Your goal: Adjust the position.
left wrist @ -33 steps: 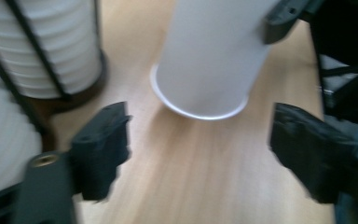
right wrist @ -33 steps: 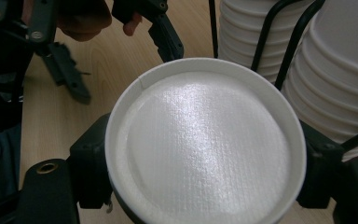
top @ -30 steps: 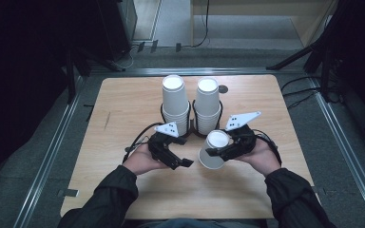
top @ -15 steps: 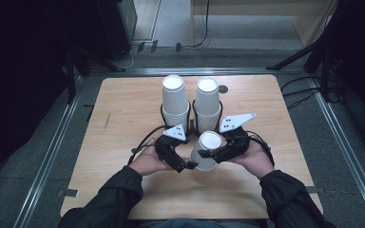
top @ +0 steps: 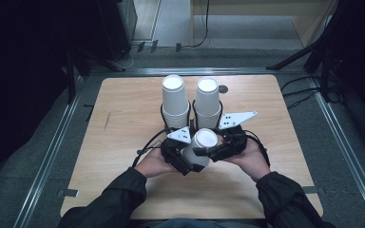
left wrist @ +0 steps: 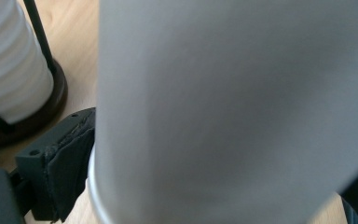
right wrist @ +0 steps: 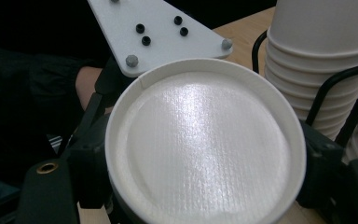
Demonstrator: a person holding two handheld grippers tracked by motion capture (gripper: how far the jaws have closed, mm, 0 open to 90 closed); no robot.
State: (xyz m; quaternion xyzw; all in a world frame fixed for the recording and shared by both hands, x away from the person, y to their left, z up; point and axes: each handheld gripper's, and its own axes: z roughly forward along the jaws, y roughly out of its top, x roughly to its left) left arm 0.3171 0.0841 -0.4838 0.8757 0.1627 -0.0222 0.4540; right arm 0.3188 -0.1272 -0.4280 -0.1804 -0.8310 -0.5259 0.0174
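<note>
Since 1 s ago both hands have pulled in toward the desk centre and the upside-down paper cup (top: 201, 148) has shifted left with them; it now sits between the two tools, closer to the left one than before.

Right tool (top: 208, 153): clenched on the cup. Right gripper view shows a black jaw on each side of the cup (right wrist: 205, 144), both pressed against its wall, cup bottom facing the camera.

Left tool (top: 186, 164): cannot tell whether it is clenched or released. Left gripper view is mostly cup wall (left wrist: 223, 107) at very close range, one jaw pad visible at the left, touching or just beside the cup near its rim; the other jaw is hidden behind the cup.

Cup position: held above the wooden desk (top: 123, 123), tilted, base up and toward the far side, just in front of the two cup stacks.

Left cup stack (top: 175, 100) and right cup stack (top: 207, 102): both inverted, each in a black wire holder, side by side at the desk's far centre. The cup's base is just in front of the right stack's lower cups.

Grey three-cornered plates: left one (top: 180, 135) just beside the cup base, right one (top: 237, 119) near the right stack.
</note>
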